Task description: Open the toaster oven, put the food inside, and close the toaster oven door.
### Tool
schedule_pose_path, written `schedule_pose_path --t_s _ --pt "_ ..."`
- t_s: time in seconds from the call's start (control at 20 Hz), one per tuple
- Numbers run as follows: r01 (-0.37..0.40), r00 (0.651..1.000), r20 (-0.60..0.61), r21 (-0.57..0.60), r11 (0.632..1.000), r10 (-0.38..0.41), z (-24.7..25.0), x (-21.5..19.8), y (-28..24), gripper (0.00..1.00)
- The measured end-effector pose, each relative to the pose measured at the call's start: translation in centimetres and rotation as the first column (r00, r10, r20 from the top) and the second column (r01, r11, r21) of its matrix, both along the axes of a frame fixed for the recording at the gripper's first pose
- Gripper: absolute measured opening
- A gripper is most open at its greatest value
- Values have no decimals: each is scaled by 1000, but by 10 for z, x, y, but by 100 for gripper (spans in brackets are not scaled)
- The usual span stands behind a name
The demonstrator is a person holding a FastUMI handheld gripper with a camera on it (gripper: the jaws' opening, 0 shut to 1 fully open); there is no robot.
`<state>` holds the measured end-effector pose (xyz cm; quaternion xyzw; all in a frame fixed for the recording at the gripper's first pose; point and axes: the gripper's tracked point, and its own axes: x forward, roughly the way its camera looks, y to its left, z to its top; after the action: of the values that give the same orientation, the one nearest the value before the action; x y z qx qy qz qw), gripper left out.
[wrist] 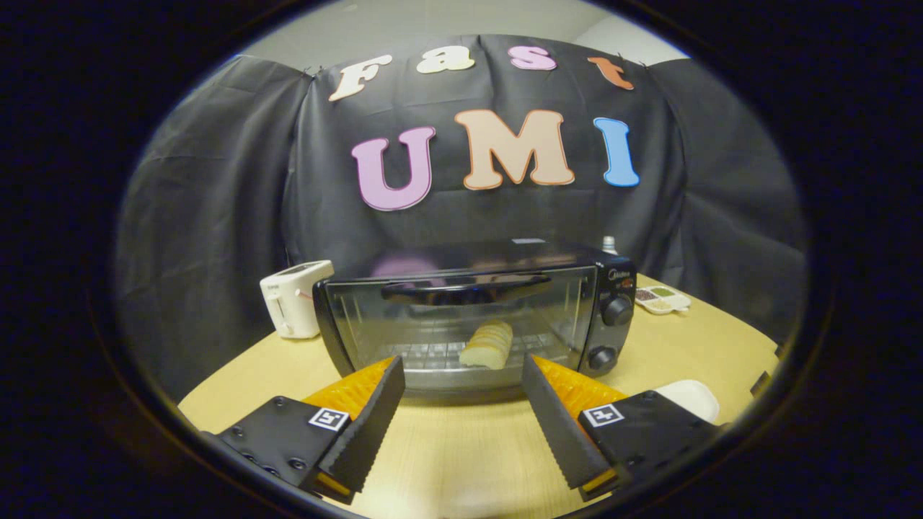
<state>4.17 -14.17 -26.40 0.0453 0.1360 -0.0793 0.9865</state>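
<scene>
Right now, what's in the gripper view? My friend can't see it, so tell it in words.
A black toaster oven sits shut on a wooden table, with bread inside behind its glass door. The open gripper holds nothing, just before it. A white toaster stands beside the oven.

The toaster oven (pixel 476 317) stands with its door up, and through the glass the food (pixel 488 344) is a pale ridged lump, perhaps sliced bread, though reflections on the pane blur it. The oven's lower front corners sit behind the tips of the gripper (pixel 461 375), whose spread fingers hold nothing and whose rear parts are cut off at the bottom. The white toaster (pixel 294 298) is partly covered by the oven's left side. A small divided tray (pixel 662 299) beyond the oven's right is too small to tell its contents. A white dish (pixel 691 398) shows only a sliver behind the right finger. Something small on top peeks behind the oven, unidentifiable.
</scene>
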Motion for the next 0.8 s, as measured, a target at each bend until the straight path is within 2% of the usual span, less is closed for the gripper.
schedule_pose_path --t_s 0.35,0.65,0.8 --pt "16 985 170 -29 999 -11 57 25 -16 100" --pt "21 982 188 -74 997 -7 74 21 -26 100" --pt "14 982 189 -54 998 -3 80 11 -24 100"
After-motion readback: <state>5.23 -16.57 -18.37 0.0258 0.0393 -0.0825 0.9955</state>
